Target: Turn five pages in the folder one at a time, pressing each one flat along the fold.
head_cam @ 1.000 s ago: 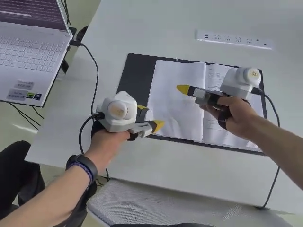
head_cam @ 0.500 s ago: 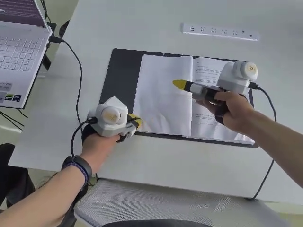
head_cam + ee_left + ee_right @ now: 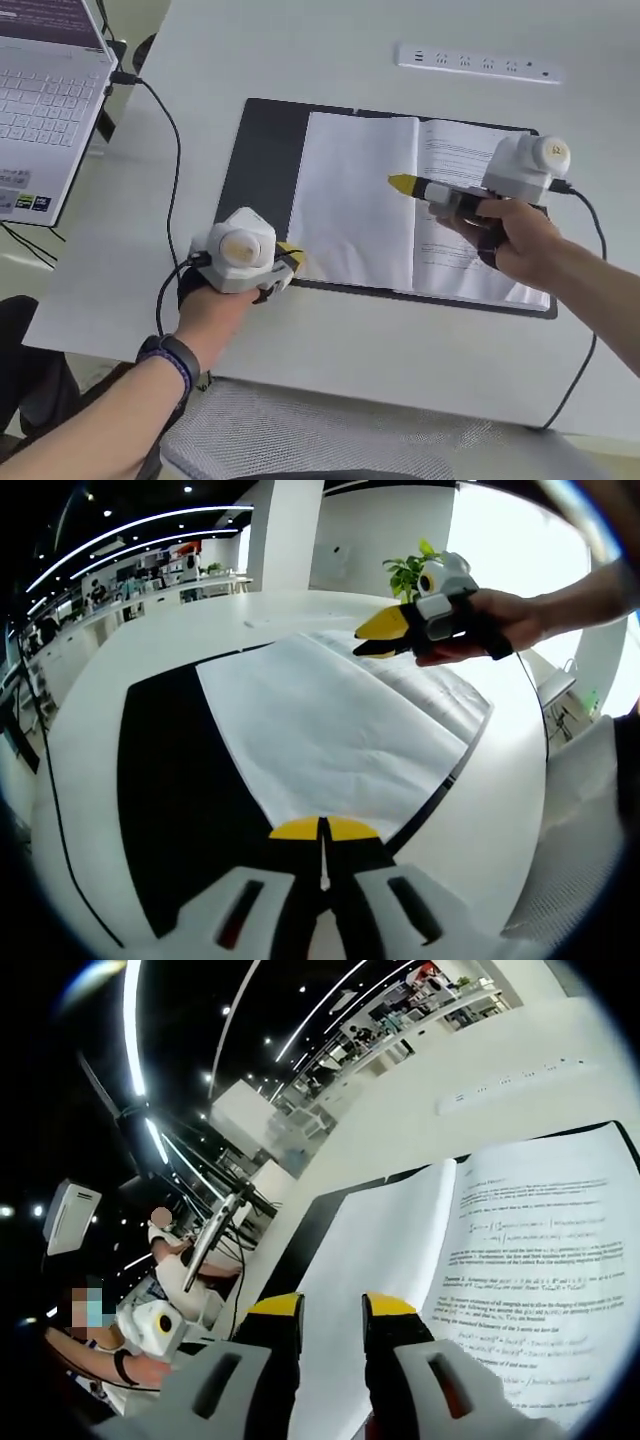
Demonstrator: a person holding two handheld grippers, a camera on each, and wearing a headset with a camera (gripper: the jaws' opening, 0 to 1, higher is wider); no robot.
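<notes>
1. The left claw (image 3: pixel 322 828), jaws pressed together, points at the near edge of the open folder (image 3: pixel 265 150).
2. The right claw (image 3: pixel 333 1310), slightly parted and empty, hovers by the fold.
3. The folder lies on the white bench (image 3: pixel 300 60).
</notes>
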